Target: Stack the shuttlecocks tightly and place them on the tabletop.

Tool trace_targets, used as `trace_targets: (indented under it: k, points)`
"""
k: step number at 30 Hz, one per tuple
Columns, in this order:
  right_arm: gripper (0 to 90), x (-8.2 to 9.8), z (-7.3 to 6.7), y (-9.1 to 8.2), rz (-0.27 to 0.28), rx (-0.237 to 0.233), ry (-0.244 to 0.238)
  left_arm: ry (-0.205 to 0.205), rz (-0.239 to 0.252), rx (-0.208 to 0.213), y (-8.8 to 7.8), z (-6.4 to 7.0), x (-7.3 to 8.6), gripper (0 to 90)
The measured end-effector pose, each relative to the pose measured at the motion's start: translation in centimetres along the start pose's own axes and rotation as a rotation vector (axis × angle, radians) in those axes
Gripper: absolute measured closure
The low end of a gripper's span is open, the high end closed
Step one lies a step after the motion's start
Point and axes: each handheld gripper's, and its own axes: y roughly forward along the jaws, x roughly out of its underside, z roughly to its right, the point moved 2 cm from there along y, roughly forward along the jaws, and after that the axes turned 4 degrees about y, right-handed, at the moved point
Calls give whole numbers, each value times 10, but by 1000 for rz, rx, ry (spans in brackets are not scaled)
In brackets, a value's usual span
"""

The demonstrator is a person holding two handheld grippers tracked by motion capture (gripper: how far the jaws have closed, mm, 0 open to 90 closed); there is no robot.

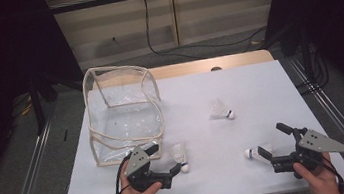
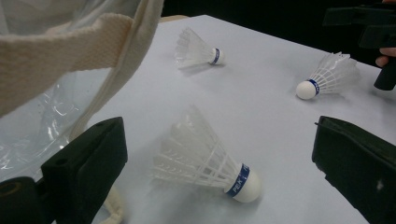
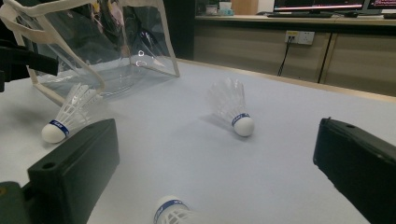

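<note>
High view: left gripper (image 1: 165, 164) near table (image 1: 258, 80) front edge, jaws spread around nothing, shuttlecock (image 1: 181, 156) lying just ahead beside clear bag (image 1: 122, 113); right gripper (image 1: 276, 141) likewise spread wide, second shuttlecock (image 1: 255, 152) at its tips; third shuttlecock (image 1: 222, 110) farther back, mid-table.

Left gripper view: shuttlecock (image 2: 205, 161) on its side between wide-open jaws, untouched.

Right gripper view: second shuttlecock (image 3: 170, 212) low between parted jaws, unheld.
</note>
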Motion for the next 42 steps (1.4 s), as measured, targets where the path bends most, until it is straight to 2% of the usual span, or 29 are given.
trace_targets:
  k: [10, 17, 22, 26, 42]
  points:
    - [2, 0, 0, 0, -5, 1, 0, 25, -66, -5, 14, 3, 1, 52]
    - [2, 1, 0, -1, -5, 2, 1, 37, -93, -4, 23, 4, 0, 59]
    - [2, 1, 0, -1, -6, 2, 2, 33, -86, 2, 27, 4, 0, 62]
    - [3, 1, 0, 0, -10, -3, -1, 44, -99, -8, 29, 3, -2, 66]
    - [3, 2, -1, 0, -12, -3, -3, 57, -112, 17, 29, 3, -2, 134]
